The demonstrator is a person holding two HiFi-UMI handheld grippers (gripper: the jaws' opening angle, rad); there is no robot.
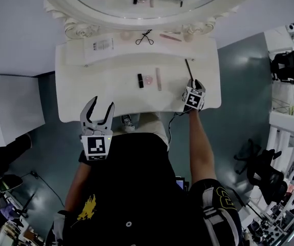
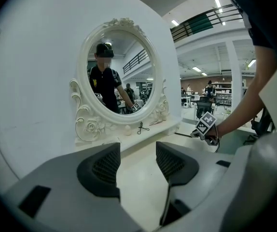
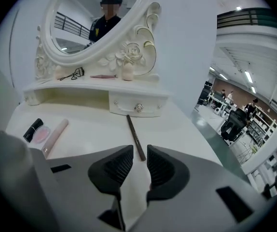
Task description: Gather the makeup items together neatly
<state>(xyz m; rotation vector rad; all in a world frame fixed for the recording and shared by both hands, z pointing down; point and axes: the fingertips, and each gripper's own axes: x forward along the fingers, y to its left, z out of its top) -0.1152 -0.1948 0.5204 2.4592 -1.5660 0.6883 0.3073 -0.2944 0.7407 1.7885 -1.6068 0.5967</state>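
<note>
From the head view, a white vanity table (image 1: 85, 94) stands below an oval mirror in an ornate white frame (image 1: 75, 28). At the middle of the tabletop a short black lipstick tube (image 1: 140, 80), a round pink compact (image 1: 148, 79) and a pale pink slender tube (image 1: 158, 79) lie side by side. A long dark brown makeup pencil (image 1: 189, 69) lies apart from them towards the right edge. A black eyelash curler (image 1: 145, 37) rests on the raised shelf under the mirror. The left gripper (image 1: 98, 110) hangs over the table's front edge with its jaws spread wide. The right gripper (image 1: 195, 84) sits at the pencil's near end.

In the left gripper view, the left gripper (image 2: 137, 153) has its jaws wide apart with only bare tabletop between them. The eyelash curler (image 2: 141, 128) shows on the shelf beyond, and the right gripper (image 2: 205, 124) shows at the right.

In the right gripper view, the right gripper (image 3: 140, 161) has its jaws parted by a narrow gap and clamps nothing. The pencil (image 3: 134, 135) lies on the table with its near end at the mouth of that gap. The lipstick tube (image 3: 33, 129), compact (image 3: 41, 134) and pink tube (image 3: 55, 137) lie well to the left
</note>
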